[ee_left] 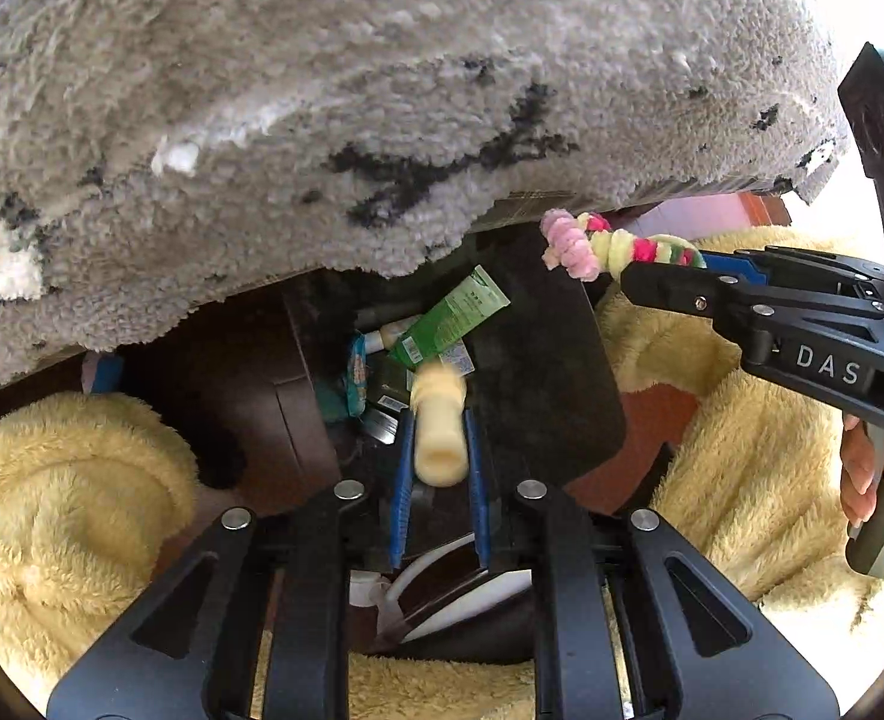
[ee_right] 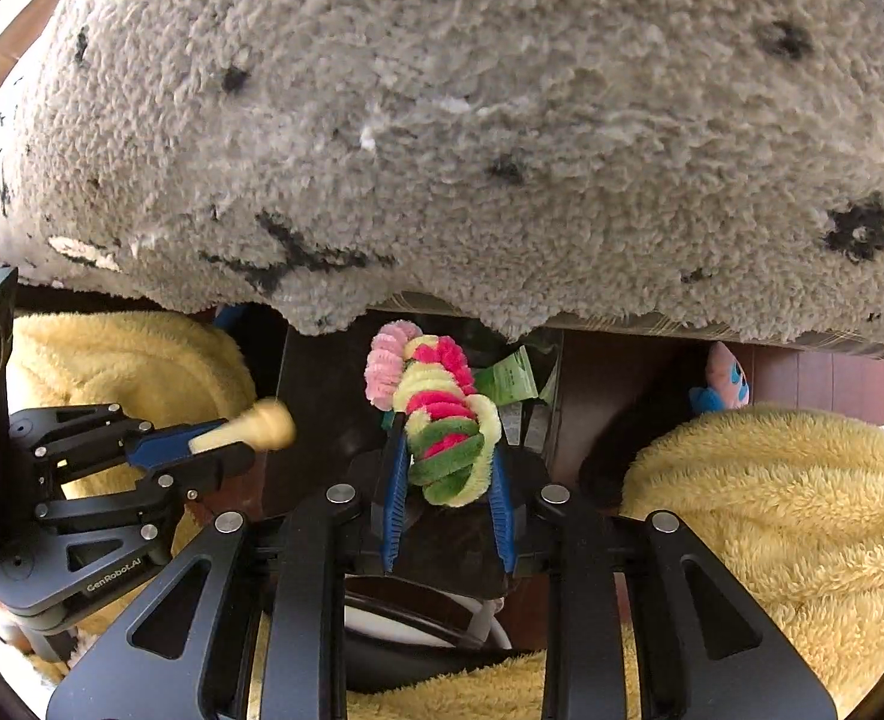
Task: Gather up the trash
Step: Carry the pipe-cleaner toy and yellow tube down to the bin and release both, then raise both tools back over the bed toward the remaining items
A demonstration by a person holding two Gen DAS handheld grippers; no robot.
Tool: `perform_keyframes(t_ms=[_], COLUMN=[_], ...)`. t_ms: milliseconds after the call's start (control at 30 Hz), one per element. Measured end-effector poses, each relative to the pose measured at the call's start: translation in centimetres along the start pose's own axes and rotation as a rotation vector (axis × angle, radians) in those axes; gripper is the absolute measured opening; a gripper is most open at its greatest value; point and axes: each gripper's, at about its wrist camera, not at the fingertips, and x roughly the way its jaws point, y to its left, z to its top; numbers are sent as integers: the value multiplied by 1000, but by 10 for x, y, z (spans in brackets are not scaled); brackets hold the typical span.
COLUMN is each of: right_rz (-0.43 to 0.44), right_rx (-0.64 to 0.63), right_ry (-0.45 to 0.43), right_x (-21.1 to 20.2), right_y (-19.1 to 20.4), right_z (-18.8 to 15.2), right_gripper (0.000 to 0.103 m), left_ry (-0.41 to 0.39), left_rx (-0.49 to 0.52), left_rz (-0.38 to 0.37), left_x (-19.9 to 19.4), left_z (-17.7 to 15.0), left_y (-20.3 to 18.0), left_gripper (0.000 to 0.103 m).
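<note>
A: What does the left gripper (ee_left: 439, 450) hold?

B: A small cream-coloured plastic bottle (ee_left: 438, 432), pinched between its blue pads above a dark bin (ee_left: 553, 360).

A: And the right gripper (ee_right: 445, 474)?

B: Its jaws clamp a twisted bundle of pink, yellow and green fuzzy pipe cleaners (ee_right: 442, 414), also over the bin.

A: What's inside?

B: A green squeeze tube (ee_left: 451, 315) and some wrappers, blurred, possibly packets. A grey shaggy rug (ee_left: 382, 90) overhangs, with yellow fleece (ee_right: 772, 510) on both sides.
</note>
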Motion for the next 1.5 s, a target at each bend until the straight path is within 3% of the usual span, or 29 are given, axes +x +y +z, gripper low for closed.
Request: perform_keyframes(t_ms=[67, 133, 233, 333, 400, 500, 567, 867, 1167, 1500], right_rz=[-3, -3, -11, -25, -37, -55, -50, -68, -122, -172], right_rx=[9, 18, 31, 45, 51, 56, 55, 17, -20, -5], right_ry=[-5, -15, -45, -83, -111, -150, -172, -329, -478, -553], right_x=[-4, -7, -17, -32, -42, -56, -67, -128, -179, -203], right_y=[0, -1, -4, -9, -12, -14, -16, -14, -13, -28], right_z=[3, 4, 7, 10, 11, 14, 15, 33, 82, 159], right_gripper=[28, 49, 57, 69, 78, 92, 94, 96, 96, 97], left_ry=[-5, -12, -26, -50, -71, -103, -124, -264, -436, -497], left_rx=[-4, -4, -7, -5, -1, 8, 16, 25, 2, -71], left_rz=[2, 6, 16, 30, 36, 38, 40, 71, 135, 228], left_x=[-5, -10, -16, -24, -32, -44, -55, -113, -179, -208], left_z=[0, -1, -1, 0, 0, 1, 2, 17, 59, 123], left_y=[2, 3, 2, 0, -2, -6, -7, -10, 10, 57], left_gripper=[24, 31, 41, 57, 72, 84, 88, 93, 93, 93])
